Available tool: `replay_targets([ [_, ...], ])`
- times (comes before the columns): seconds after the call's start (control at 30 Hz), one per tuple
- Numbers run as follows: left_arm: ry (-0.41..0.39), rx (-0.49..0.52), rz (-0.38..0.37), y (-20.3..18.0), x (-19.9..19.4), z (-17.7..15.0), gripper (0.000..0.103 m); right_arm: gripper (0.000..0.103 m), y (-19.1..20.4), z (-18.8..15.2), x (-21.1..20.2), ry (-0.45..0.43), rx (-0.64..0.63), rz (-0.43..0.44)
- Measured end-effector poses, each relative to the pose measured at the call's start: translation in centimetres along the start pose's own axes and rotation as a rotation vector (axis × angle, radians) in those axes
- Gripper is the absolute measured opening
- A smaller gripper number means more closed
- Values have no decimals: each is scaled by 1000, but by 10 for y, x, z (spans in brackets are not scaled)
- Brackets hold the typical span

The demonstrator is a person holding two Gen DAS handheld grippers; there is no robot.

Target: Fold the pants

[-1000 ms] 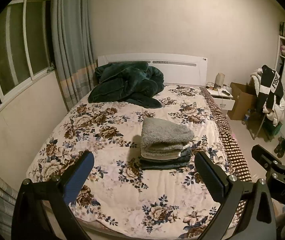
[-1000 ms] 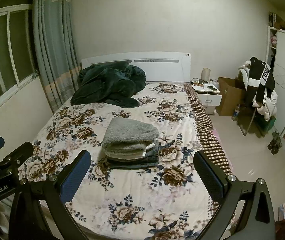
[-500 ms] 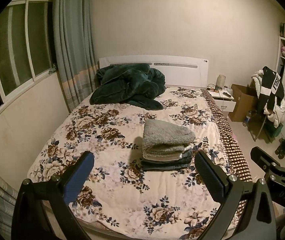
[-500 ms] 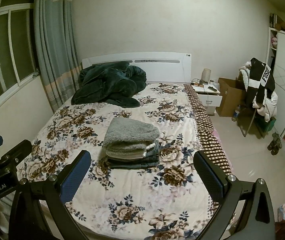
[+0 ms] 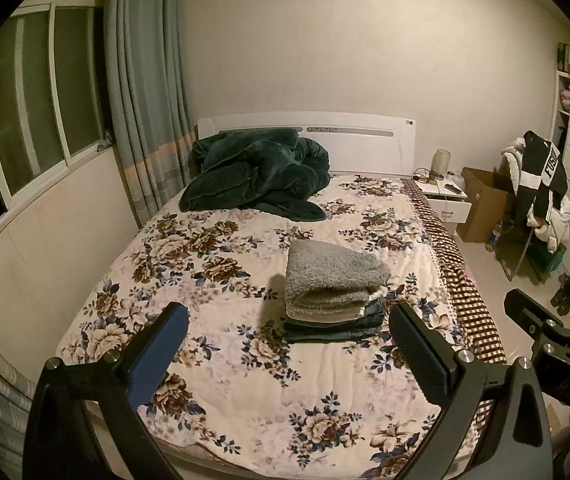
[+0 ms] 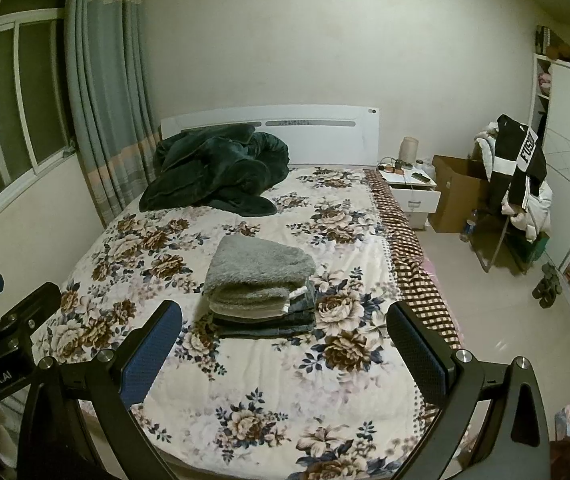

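Observation:
A stack of folded clothes (image 5: 335, 292) (image 6: 261, 284) lies in the middle of the floral bed (image 5: 213, 264) (image 6: 349, 224): a fuzzy grey piece on top, dark denim pants (image 5: 337, 326) (image 6: 285, 320) underneath. My left gripper (image 5: 287, 332) hangs open above the near end of the bed, short of the stack, nothing between its fingers. My right gripper (image 6: 283, 330) is open too, held back from the stack and empty. Each gripper's body shows at the edge of the other's view.
A dark green blanket (image 5: 257, 176) (image 6: 217, 172) is heaped by the white headboard. A wall with a window and curtain (image 5: 145, 92) runs along the left. Right of the bed are a nightstand (image 6: 411, 190), a cardboard box (image 6: 455, 192), a clothes-draped chair (image 6: 519, 188) and bare floor.
Both views have tilted slightly upward and drawn back a little; the stack sits a touch lower in frame. Nothing on the bed has moved and both grippers stay open.

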State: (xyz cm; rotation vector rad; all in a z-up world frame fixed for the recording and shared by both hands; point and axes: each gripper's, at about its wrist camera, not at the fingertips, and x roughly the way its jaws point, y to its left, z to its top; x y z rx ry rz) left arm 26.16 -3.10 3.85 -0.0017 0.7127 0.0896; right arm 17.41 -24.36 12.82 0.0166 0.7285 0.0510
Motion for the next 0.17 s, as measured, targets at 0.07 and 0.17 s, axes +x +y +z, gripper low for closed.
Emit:
replay_targets([
  [0.07, -4, -1, 0, 0, -1, 0, 103, 103, -1, -1, -3, 1, 1, 1],
  [0.17, -12, 6, 3, 1, -1, 3, 103, 103, -1, 0, -2, -1, 1, 0],
])
